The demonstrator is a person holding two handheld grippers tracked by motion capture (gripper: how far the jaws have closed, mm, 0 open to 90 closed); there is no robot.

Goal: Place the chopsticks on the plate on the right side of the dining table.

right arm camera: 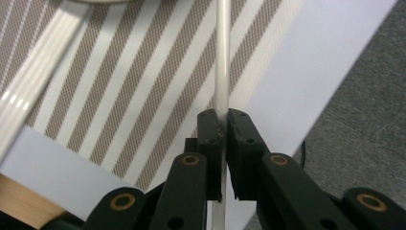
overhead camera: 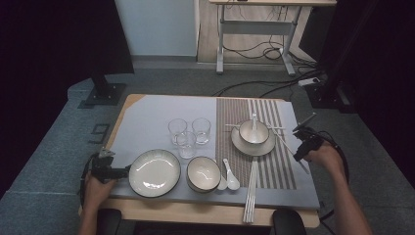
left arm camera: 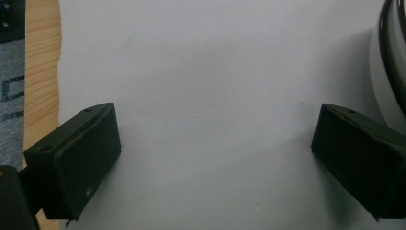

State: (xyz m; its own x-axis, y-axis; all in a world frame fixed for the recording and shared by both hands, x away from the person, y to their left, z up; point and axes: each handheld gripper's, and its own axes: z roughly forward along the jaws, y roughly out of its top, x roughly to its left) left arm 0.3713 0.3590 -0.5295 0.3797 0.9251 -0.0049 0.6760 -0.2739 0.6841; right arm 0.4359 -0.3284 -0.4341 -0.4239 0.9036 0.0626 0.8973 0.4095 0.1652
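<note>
My right gripper [overhead camera: 298, 154] [right arm camera: 224, 120] is shut on a thin white chopstick [overhead camera: 286, 144] [right arm camera: 222, 57], which it holds by one end above the right edge of the striped placemat [overhead camera: 274, 166] [right arm camera: 143, 96]. The stick points toward the small bowl on its saucer [overhead camera: 253, 133]. At the table's near left, my left gripper [overhead camera: 125, 171] [left arm camera: 215, 148] is open on the grey table cover, nothing between its jaws. The large white plate [overhead camera: 154, 172] [left arm camera: 390, 62] lies just beside its right jaw.
Three glasses [overhead camera: 188, 133] stand mid-table. A dark-rimmed bowl [overhead camera: 203, 174] and white spoons [overhead camera: 231, 180] sit near the front. A bundle of white chopsticks [overhead camera: 252, 191] [right arm camera: 43, 67] lies on the placemat, overhanging the front edge. A spoon rests in the small bowl.
</note>
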